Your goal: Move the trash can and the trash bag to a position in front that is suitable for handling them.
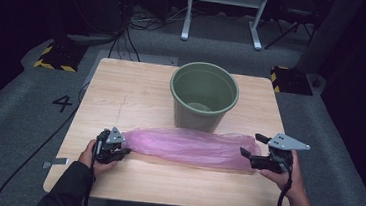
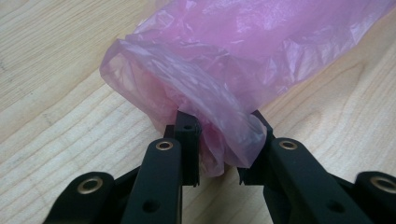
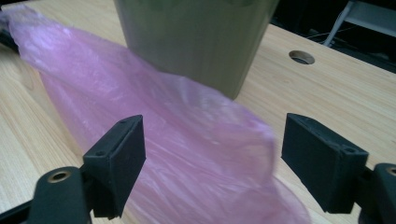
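A long pink plastic bag (image 1: 187,146) lies flat across the wooden table (image 1: 121,92), just in front of a green bin (image 1: 204,92). At the bag's left end my left gripper (image 1: 123,147) is shut on it. In the left gripper view the bag's bunched rim (image 2: 233,56) is pinched between the jaws of the left gripper (image 2: 222,140). My right gripper (image 1: 253,145) is at the bag's right end, open wide. In the right gripper view the bag (image 3: 140,107) spreads between and below the jaws of the right gripper (image 3: 212,158) without touching either pad, and the bin (image 3: 196,42) stands behind it.
The bin stands upright at the table's far middle. A round hole (image 3: 301,57) is cut in the tabletop beyond it. On the floor are cables (image 1: 127,33), two yellow-and-black blocks (image 1: 57,58) and a white frame's legs (image 1: 223,16).
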